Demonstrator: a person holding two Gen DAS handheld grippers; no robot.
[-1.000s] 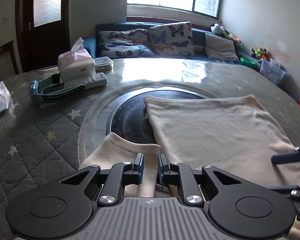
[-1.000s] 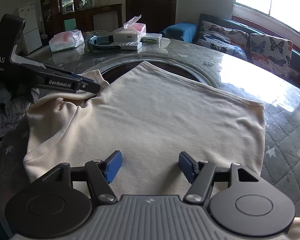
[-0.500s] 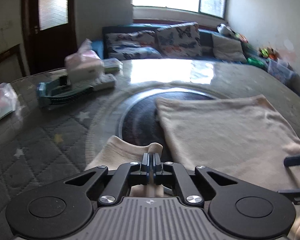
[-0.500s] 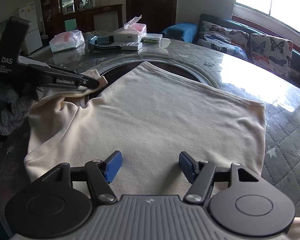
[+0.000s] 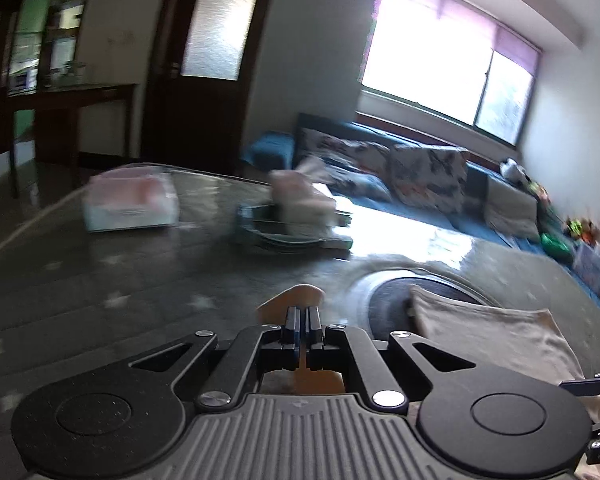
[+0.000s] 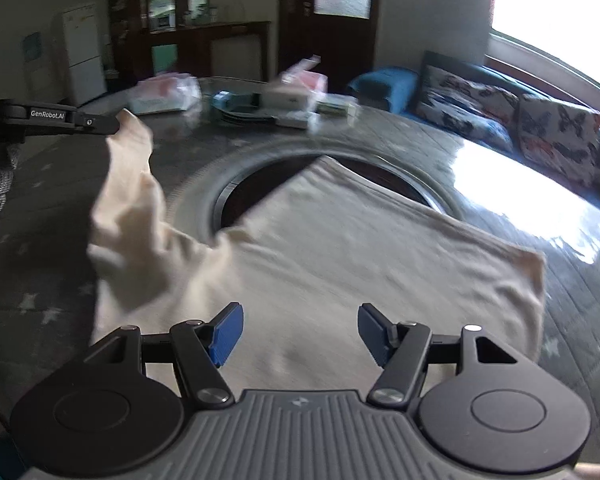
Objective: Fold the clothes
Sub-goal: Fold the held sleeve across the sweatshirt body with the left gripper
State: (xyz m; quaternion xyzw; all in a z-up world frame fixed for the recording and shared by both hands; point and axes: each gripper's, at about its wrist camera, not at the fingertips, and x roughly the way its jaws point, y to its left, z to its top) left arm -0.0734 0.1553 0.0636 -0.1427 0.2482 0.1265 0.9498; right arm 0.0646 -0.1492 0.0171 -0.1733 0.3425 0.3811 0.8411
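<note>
Presently we find the round table (image 6: 580, 340) bearing a cream garment (image 6: 360, 248), spread mostly flat across the dark centre disc (image 6: 260, 184). Its long axis runs from the near left, by the grippers, out to the far right corner, which points toward the window side. The sleeve (image 6: 128, 184) on its left is raised off the surface, hanging stretched and tilted.

The left gripper (image 5: 303, 320) is clamped tight on that sleeve's end, cloth showing between and beyond the fingers. The right gripper (image 6: 296, 330) hovers directly over the near hem, blue pads wide apart, holding nothing.

We judge the body lies rightward of the lifted sleeve, so any fold would carry it across that way; the left hand alone has hold. Motion blur limits finer detail.
</note>
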